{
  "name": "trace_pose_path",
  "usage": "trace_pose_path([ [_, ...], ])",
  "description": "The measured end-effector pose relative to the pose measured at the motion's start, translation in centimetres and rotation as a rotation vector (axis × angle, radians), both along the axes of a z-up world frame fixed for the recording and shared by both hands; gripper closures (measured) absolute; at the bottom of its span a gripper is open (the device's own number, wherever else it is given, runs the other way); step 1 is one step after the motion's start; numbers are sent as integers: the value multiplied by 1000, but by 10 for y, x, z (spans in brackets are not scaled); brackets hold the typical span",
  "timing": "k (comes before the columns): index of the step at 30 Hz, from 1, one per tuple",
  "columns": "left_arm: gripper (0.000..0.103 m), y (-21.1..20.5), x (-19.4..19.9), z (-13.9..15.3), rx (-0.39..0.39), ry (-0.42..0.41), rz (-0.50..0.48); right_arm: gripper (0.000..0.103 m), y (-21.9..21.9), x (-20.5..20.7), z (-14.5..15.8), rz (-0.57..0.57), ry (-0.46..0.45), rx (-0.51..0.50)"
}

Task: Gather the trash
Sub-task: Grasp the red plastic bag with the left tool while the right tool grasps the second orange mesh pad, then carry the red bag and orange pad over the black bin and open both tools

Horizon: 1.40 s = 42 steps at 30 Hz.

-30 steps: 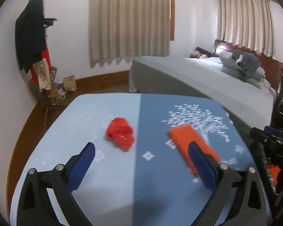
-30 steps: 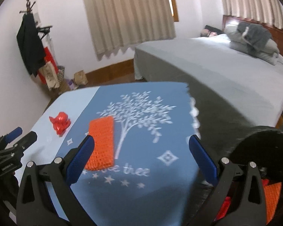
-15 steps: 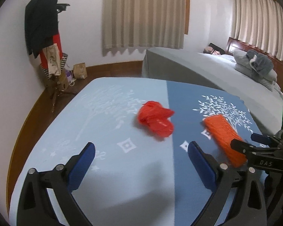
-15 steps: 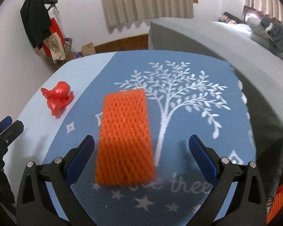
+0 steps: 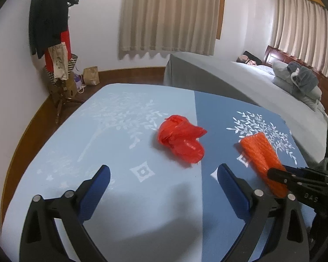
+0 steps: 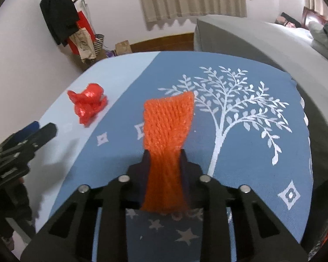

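Now the right claw (image 6: 164,163) has just been closing and is clamped on the near end of the orange foam net (image 6: 167,131); the far end lies on the tabletop (image 6: 262,174). Risk: soft mesh, may slip out on lifting. Left claw (image 5: 163,187) stands apart, empty, short of the crumpled red bag (image 5: 180,138), which could skid away if nudged.

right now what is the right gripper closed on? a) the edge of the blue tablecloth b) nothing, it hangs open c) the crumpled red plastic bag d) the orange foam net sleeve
d: in the right wrist view the right gripper has just closed on the near end of the orange foam net sleeve, pinching it narrow, while the crumpled red plastic bag lies apart on the blue tablecloth.
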<state>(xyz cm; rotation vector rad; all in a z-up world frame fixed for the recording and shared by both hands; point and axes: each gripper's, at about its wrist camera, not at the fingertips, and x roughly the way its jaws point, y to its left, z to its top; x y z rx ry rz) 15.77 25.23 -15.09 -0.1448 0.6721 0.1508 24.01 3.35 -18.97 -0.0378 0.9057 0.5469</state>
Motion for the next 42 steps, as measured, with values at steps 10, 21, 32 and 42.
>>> trace_pose_path([
  [10,7,-7,39,4,14,-11,-28,93,-19,13,15,-47,-23,34],
  [21,43,-4,94,-24,-33,132,-55,93,-34,19,16,-88,-20,34],
  [32,61,-10,75,-6,-36,76,-63,93,-36,14,20,-97,-26,45],
  [42,61,-38,43,21,-2,52,-89,93,-46,1,48,-104,-69,77],
])
